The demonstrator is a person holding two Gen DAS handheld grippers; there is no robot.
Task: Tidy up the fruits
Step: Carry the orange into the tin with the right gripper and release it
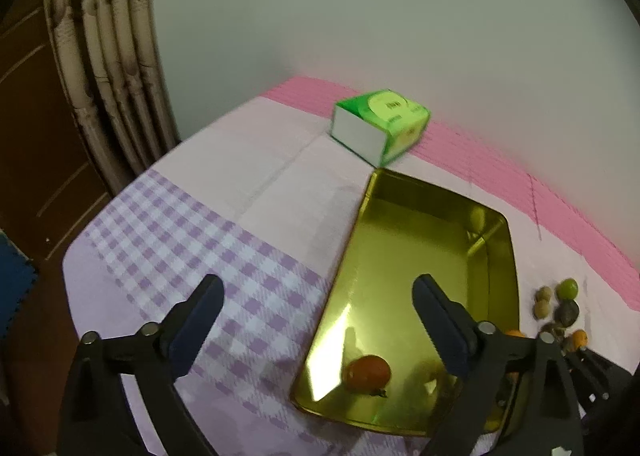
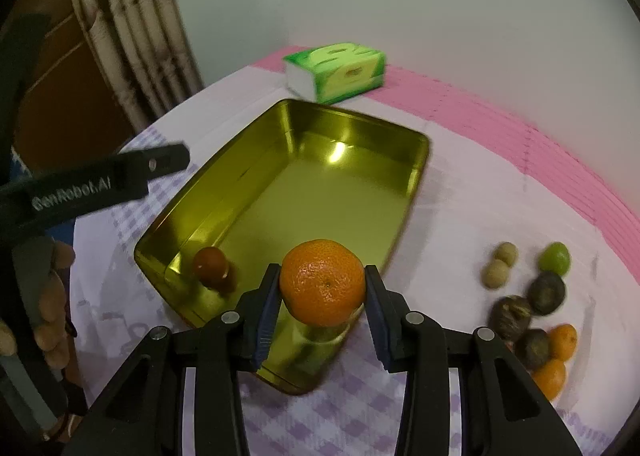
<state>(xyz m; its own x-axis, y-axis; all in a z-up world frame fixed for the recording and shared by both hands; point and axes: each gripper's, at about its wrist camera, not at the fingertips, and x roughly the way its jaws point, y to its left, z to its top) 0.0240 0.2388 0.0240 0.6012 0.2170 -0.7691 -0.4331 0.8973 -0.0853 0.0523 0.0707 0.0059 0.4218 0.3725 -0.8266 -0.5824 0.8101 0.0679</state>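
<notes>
A gold metal tray (image 1: 360, 232) (image 2: 360, 124) lies on the table. A small red-orange fruit (image 1: 367, 373) (image 2: 211, 265) rests in its near corner. My left gripper (image 1: 318, 294) is open above the tray's near left edge, with nothing between its fingers. My right gripper (image 2: 322, 288) is shut on an orange mandarin (image 2: 322, 282), held over the tray's near right edge. A pile of loose fruit (image 2: 532, 300) (image 1: 560, 308) lies on the cloth to the right of the tray: pale round ones, a green one, dark ones and mandarins.
A green tissue pack (image 1: 380, 124) (image 2: 336, 70) sits behind the tray near the wall. The checked purple cloth (image 1: 180, 232) covers the table's left part, with a curtain (image 1: 108, 68) beyond its edge. A hand (image 2: 52, 296) holds the left gripper's body (image 2: 92, 184).
</notes>
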